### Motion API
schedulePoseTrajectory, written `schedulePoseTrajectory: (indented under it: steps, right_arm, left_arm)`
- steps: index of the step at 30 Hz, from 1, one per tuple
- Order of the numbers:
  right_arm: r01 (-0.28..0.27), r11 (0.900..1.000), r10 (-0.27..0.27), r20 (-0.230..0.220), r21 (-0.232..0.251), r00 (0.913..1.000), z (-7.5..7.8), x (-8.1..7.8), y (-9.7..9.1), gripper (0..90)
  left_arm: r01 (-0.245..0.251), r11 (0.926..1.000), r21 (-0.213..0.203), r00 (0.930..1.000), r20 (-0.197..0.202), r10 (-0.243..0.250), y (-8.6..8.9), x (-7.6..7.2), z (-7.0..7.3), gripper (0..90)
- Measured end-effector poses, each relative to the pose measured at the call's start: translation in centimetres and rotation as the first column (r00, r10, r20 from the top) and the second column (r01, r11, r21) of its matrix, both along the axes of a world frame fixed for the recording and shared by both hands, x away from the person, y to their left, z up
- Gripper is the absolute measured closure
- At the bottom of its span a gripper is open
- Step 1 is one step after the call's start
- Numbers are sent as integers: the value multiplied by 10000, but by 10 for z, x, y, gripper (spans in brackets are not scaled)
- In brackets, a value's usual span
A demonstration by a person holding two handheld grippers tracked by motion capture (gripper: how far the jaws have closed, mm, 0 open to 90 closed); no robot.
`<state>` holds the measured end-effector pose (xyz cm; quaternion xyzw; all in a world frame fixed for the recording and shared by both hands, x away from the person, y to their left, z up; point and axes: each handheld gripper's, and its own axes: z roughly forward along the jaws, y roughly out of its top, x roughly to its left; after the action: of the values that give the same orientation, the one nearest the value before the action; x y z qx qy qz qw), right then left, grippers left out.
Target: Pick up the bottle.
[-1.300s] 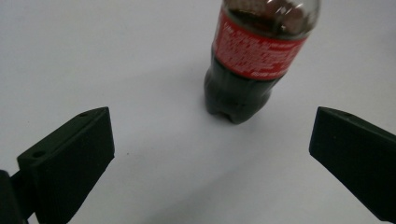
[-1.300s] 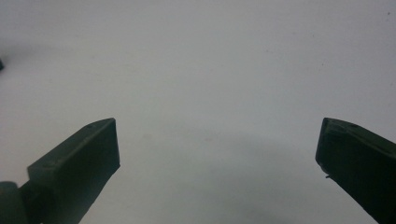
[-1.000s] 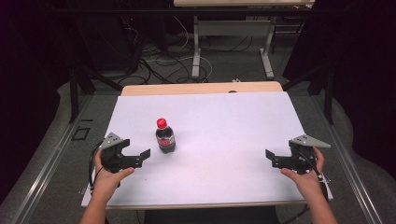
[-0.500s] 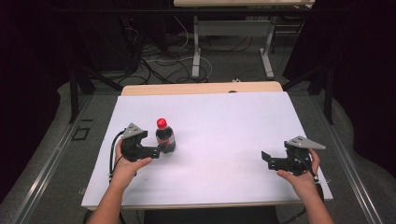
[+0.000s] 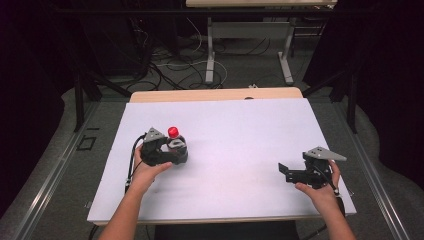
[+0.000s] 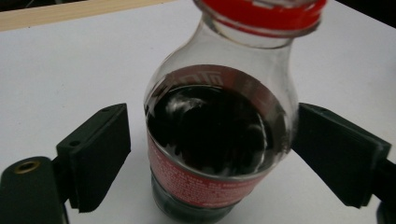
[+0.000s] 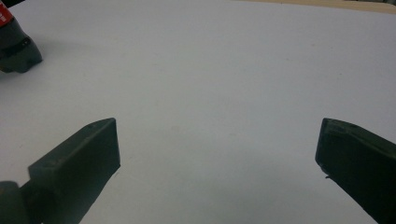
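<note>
The left gripper [image 5: 176,152] has just been closing around the small clear cola bottle with a red cap [image 6: 219,135], upright at the white table's [image 5: 240,135] left side; one jaw touches, the other stands off. Centre it before squeezing, or it tips. The right gripper [image 5: 286,171] waits, jaws apart.

- White table top [image 5: 250,145] fills the middle, with a pale wood edge [image 5: 215,94] along its far side.
- Grey floor [image 5: 240,70] beyond it, a loose tangle of cables [image 5: 170,62] lying on it.
- Second table at the back: light wood top [image 5: 260,2], grey metal legs [image 5: 211,50] with flat feet.
- Black curtains [image 5: 385,75] on the right, dark drapes [image 5: 30,100] on the left, both reaching down to the floor.
- Metal rails [image 5: 55,170] run along the floor on both sides of the table.
- Black stand legs [image 5: 82,95] at left.
- Room dim; the table top is the brightest area.
</note>
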<state>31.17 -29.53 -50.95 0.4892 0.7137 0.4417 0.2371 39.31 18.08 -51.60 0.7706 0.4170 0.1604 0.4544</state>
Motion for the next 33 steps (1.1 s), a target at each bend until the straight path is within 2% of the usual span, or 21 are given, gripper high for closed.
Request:
schedulePoseTrajectory:
  steps: [5,9,12,21,27,28,30,33]
  right_arm:
    - [-52,10000,52,14,-26,10000,-1,0,0,0]
    - [-8,10000,8,-58,9,10000,-2,0,2,0]
    - [-105,9999,105,-106,-19,9999,-4,1,2,0]
    - [-47,10000,47,13,14,10000,-5,1,5,0]
    - [-174,9998,173,-140,-54,9998,-6,0,7,0]
    - [-179,9998,178,-152,-65,9997,-6,0,7,0]
    - [-222,9997,222,-15,-123,9998,-8,1,8,0]
    - [-238,9997,237,-172,-54,9996,-8,0,9,0]
  left_arm:
    - [-79,9998,-176,9999,-102,78,-1,2,-6,169]
    - [3,9999,-108,9998,-197,-5,0,3,-9,178]
    - [66,10000,10,10000,39,-66,-2,4,-10,203]
    - [277,9996,110,9996,25,-278,-3,6,-12,253]
    - [272,9996,114,9996,-12,-272,-5,4,-12,266]
    - [284,9993,245,9995,114,-287,-5,4,-12,268]
    - [266,9993,245,9995,188,-270,-5,4,-13,271]
    - [256,9993,254,9994,216,-262,-5,4,-13,274]
